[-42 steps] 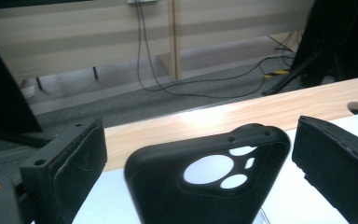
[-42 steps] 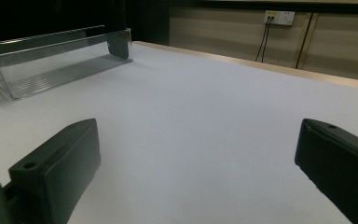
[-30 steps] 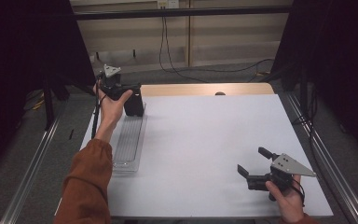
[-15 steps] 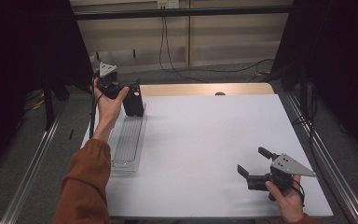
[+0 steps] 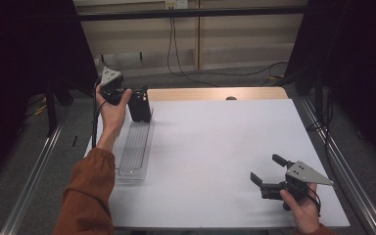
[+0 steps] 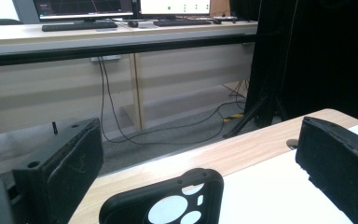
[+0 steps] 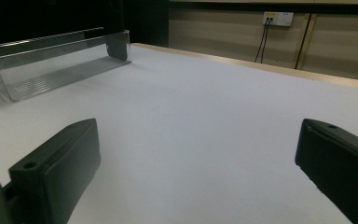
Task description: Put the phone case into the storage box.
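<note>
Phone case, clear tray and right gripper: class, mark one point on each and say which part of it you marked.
phone case (image 6: 135,210), left gripper view, on its black back beside the camera cutout.
clear tray (image 5: 133,147), high view, on its ribbed floor.
right gripper (image 5: 269,170), high view, midway between its open fingertips.

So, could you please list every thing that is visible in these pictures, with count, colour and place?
phone case: one, black, with camera cut-outs, between the left gripper's open jaws at the far left of the table
tray: one, clear plastic, long, on the left side of the table
table: one, white top with a wooden strip at the far edge
cables: several, dark, on the floor behind the table
left gripper: one, black, raised over the far end of the tray, jaws open
right gripper: one, black, near the right front corner of the table, jaws open and holding nothing
</note>
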`<state>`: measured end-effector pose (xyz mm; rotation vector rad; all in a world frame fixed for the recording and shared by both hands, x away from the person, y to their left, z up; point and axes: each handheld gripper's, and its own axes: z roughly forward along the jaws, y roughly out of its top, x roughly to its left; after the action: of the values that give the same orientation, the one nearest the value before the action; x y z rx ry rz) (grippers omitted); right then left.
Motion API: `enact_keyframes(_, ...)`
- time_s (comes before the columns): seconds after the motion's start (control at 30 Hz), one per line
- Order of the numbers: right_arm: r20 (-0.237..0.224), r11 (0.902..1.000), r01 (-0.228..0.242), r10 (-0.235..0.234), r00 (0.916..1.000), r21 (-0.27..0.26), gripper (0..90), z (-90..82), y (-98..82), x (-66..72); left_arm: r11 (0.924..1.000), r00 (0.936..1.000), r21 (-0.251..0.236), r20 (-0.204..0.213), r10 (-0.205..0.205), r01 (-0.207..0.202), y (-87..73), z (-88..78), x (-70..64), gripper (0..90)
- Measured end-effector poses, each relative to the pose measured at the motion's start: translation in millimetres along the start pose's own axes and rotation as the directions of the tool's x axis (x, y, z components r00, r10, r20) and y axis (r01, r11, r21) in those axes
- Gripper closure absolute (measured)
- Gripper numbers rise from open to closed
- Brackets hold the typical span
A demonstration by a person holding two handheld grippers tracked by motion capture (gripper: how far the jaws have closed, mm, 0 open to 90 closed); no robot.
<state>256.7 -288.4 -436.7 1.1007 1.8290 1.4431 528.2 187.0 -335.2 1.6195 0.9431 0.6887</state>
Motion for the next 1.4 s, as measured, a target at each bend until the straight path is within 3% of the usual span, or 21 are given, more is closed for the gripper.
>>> enact_keyframes(0.47, 0.003, 1.0, 0.001, -0.001, 1.0, -0.007, 0.0, -1.7, 1.2, -0.4, 0.9995, 0.9998, -0.025, 0.008, -0.018, 0.019, -8.0, -15.3, -6.0, 1.8)
enact_keyframes(0.87, 0.009, 0.9998, 0.005, -0.005, 0.9999, -0.021, 0.0, -5.3, 3.1, 1.6, 0.9992, 0.998, -0.04, 0.063, -0.002, 0.004, -12.1, -37.3, -13.3, 1.6)
enact_keyframes(1.4, 0.025, 0.9997, 0.01, -0.01, 0.9996, -0.021, 0.0, -6.0, 3.2, 1.3, 0.9997, 0.9951, -0.002, 0.096, -0.025, 0.025, -33.4, -63.9, -20.6, 2.7)
